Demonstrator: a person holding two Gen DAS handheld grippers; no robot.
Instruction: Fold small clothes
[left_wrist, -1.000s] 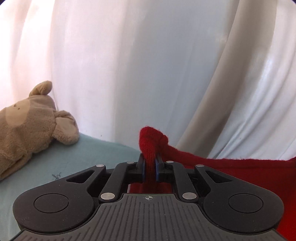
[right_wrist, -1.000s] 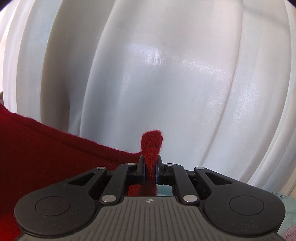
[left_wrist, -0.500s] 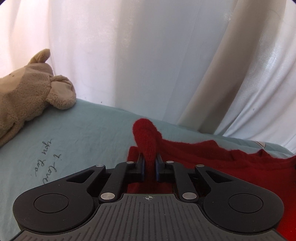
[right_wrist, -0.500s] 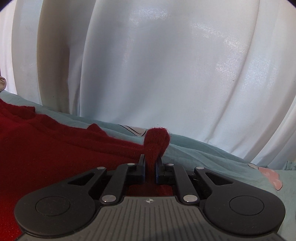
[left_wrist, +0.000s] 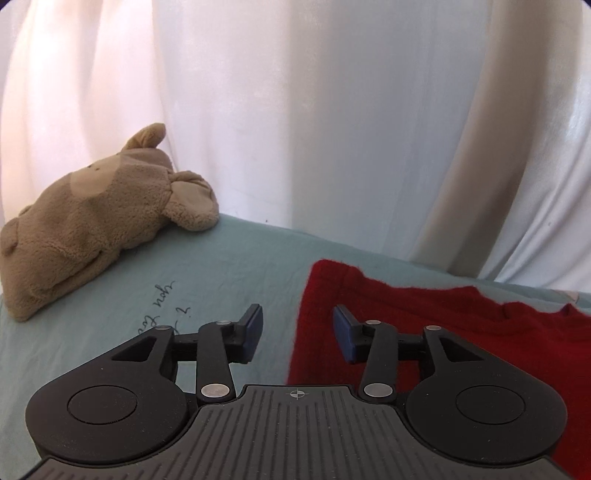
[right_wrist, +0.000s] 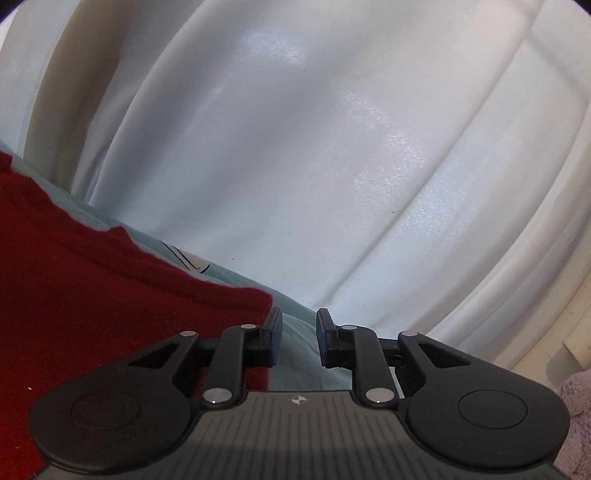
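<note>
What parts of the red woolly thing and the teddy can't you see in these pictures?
- Red knitted garment: in the left wrist view the left gripper covers its near part and the right edge cuts it off; what kind of garment it is cannot be told.
- In the right wrist view the right gripper and the left edge hide most of it.
- Tan plush toy animal: left edge cuts it off.
- Dark handwriting on the pale teal sheet: partly behind the gripper, unreadable.

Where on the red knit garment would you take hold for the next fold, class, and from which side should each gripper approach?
Probably its two far corners. The red garment lies flat on the teal sheet, so only its edges give the fingers something to pinch. The open left gripper could slide in from the bare sheet onto the left corner; the open right gripper likewise from the right.
</note>
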